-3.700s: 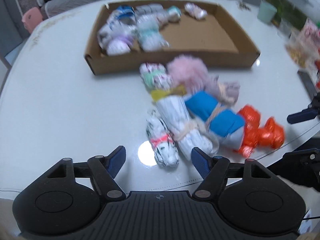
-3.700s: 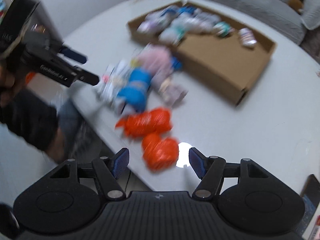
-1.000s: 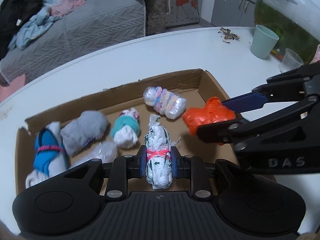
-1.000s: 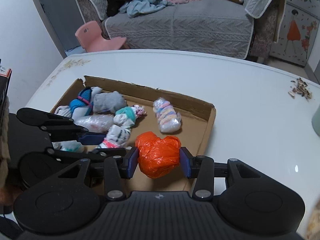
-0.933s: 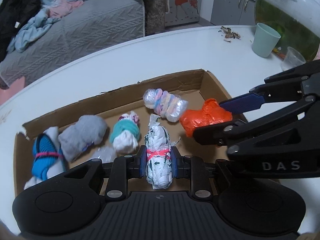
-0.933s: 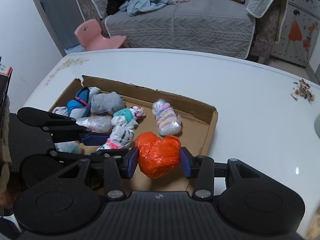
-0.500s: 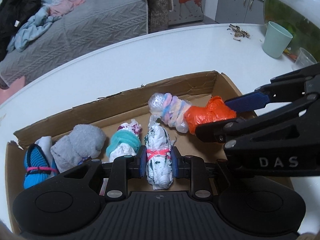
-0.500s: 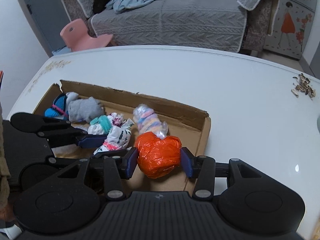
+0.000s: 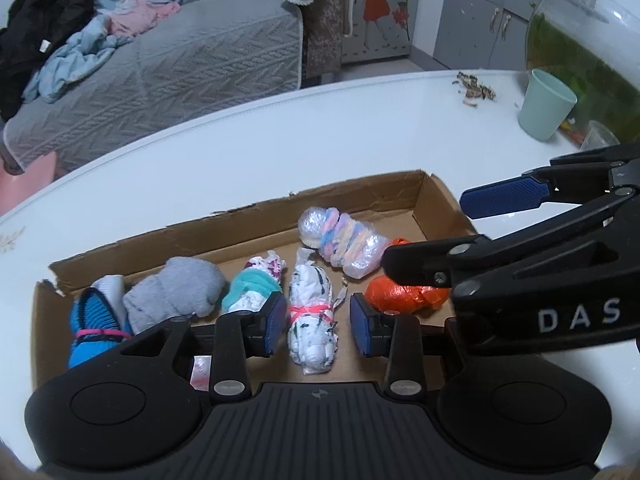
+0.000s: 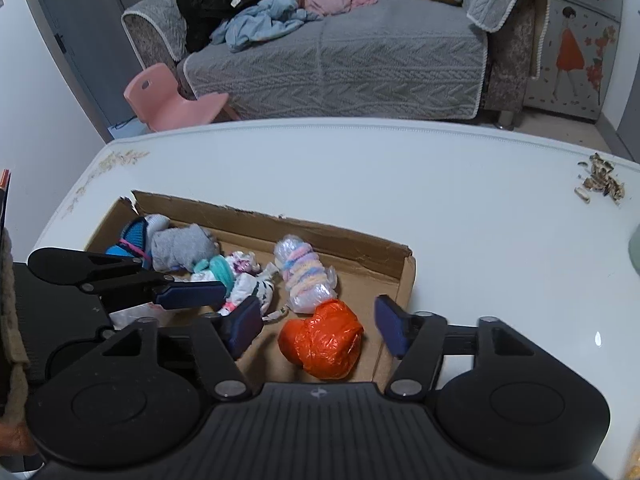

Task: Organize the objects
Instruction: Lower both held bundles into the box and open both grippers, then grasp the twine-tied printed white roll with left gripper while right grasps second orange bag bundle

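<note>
Over the cardboard box (image 9: 430,200), both tools hang with their jaws spread. The left gripper (image 9: 318,330) straddles the white bundle with the pink band (image 9: 310,312), and there's a gap showing on each side between the blue pads and the cloth, so nothing is pinched; the bundle lies on the box floor. Look across to the right wrist view: the right gripper (image 10: 316,330) is wide apart too, and the orange bundle (image 10: 322,338) sits on the box floor between its fingers, touching neither pad, close to the box's right wall (image 10: 406,280).

Just beyond the orange bundle lies the pastel striped bundle in clear wrap (image 9: 344,242), near the box's far wall. Left of the white bundle comes the teal-and-white bundle (image 9: 250,290), then the grey bundle (image 9: 174,292), then the blue bundle with a pink band (image 9: 94,316) at the box's left end.

Outside the box, the white table (image 9: 280,152) runs away on every side. Off to the box's far right stands a pale green cup (image 9: 546,104), with a scatter of seed husks (image 9: 474,88) near it. Past the table's far edge there's a grey sofa (image 10: 340,56) piled with clothes and a pink child's chair (image 10: 168,100).
</note>
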Demonstrator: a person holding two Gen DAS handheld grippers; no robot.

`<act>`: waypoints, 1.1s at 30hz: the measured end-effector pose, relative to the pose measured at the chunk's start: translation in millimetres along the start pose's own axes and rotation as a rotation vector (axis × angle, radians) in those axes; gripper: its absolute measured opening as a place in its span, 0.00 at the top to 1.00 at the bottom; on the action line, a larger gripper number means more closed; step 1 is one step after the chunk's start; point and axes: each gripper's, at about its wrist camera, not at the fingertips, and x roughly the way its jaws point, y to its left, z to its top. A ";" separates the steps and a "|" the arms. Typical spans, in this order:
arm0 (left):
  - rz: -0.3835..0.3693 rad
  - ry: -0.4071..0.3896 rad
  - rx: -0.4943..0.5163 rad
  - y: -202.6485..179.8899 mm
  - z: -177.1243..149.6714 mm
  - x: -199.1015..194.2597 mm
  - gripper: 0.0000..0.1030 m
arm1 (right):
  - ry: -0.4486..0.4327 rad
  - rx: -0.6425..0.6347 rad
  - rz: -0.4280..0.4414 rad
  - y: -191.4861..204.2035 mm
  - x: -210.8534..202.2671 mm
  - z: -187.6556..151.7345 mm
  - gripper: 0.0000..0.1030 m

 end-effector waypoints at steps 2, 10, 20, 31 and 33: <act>-0.001 -0.007 -0.006 0.2 1.2 -9.5 0.58 | -0.011 0.009 -0.001 0.0 -6.3 0.9 0.35; 0.019 -0.025 -0.030 4.2 -14.6 -57.8 0.42 | -0.038 0.037 -0.008 5.5 -34.3 -8.0 0.25; 0.050 0.005 -0.218 26.9 -112.8 -136.3 0.22 | 0.030 0.045 0.027 38.7 -78.9 -69.9 0.10; 0.077 0.123 -0.347 25.1 -203.0 -129.6 0.21 | 0.245 0.209 0.045 73.7 -64.2 -153.9 0.24; 0.070 0.125 -0.343 23.0 -208.3 -124.2 0.21 | 0.260 0.226 0.017 73.2 -58.9 -160.2 0.25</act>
